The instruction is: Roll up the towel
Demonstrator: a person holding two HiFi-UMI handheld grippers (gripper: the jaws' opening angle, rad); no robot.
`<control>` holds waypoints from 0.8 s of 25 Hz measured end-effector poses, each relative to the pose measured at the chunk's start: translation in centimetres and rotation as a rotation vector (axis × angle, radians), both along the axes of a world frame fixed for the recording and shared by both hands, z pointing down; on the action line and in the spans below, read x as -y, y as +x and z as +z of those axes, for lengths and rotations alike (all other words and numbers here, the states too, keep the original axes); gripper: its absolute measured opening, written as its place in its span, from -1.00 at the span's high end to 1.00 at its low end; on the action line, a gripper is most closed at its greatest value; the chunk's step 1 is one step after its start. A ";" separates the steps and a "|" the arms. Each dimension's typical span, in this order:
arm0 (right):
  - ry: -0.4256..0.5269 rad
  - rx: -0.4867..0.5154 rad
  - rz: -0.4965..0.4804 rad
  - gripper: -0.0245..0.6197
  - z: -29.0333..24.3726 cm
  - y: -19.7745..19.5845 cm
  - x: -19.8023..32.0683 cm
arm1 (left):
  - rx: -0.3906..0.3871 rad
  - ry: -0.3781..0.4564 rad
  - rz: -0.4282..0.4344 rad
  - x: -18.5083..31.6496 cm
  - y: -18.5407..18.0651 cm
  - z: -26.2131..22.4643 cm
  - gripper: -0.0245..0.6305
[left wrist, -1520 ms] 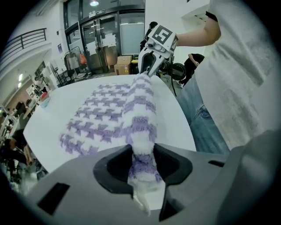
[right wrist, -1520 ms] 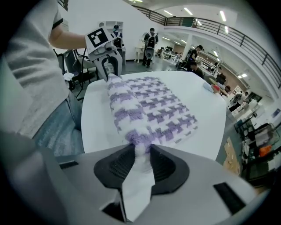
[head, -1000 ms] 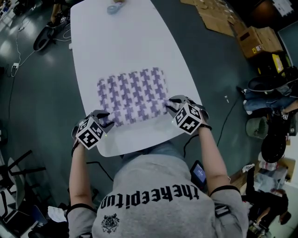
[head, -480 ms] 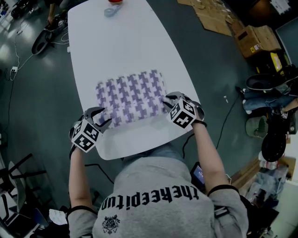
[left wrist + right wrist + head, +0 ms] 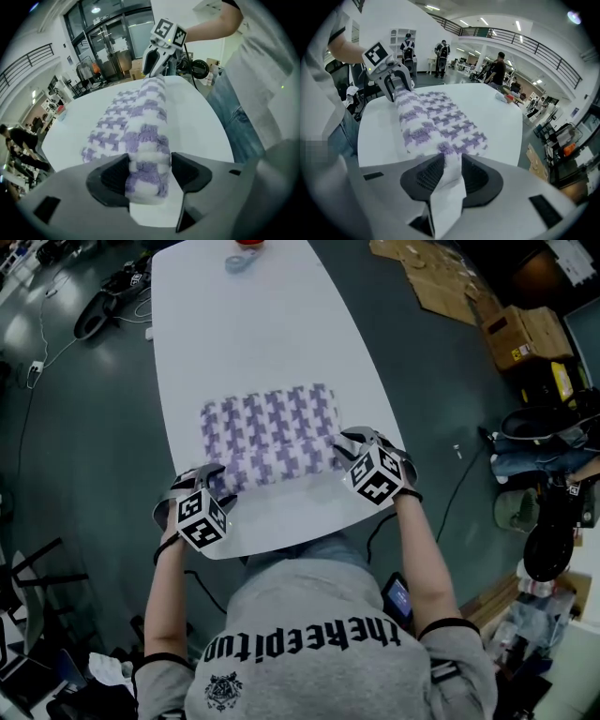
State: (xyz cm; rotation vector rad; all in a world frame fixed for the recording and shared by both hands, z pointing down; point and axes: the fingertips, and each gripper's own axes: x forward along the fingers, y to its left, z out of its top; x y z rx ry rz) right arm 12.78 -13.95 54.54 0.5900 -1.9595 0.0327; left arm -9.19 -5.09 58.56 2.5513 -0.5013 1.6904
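**One towel, half rolled, between two tongs**

A single purple-and-white check towel (image 5: 272, 432) lies across the middle of one white desk (image 5: 253, 324). Its near edge is turned up into a thick roll that runs side to side along the person's edge of the desk. The far part is flat and unrolled.

Two tongs work it, one at each end of the roll. The left tongs (image 5: 150, 173) stand at the roll's left end, and their two jaws have just been opening. They are now spread wide, with the end of the roll sitting between them and not squeezed. The right tongs (image 5: 449, 176) are at the roll's right end. Their two jaws are closed on a flattened white flap of the towel, which is pinched thin between the ribbed pads and hangs out below them. Both tongs point steeply down at the desk.

At the far end of the desk sit two small things, a pale blue item (image 5: 233, 261) and a red item (image 5: 248, 243), both too small to identify and well apart from the towel. On the floor to the right stands a cardboard box (image 5: 525, 329)
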 end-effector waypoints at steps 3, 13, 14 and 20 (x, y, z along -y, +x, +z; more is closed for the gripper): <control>0.019 0.038 -0.042 0.53 -2.1 -0.2 -1.0 | -0.004 0.009 -0.035 0.9 0.0 0.2 0.11; 0.057 -0.203 -0.212 0.39 2.9 0.7 -2.9 | 0.016 0.014 -0.044 1.7 0.1 0.5 0.20; 0.061 -0.198 -0.209 0.48 2.7 0.6 -2.9 | 0.016 0.013 -0.043 1.6 -0.1 0.4 0.28; 0.010 -0.182 -0.236 0.62 2.3 1.1 -5.1 | 0.002 -0.039 -0.001 -0.3 0.4 -0.2 0.44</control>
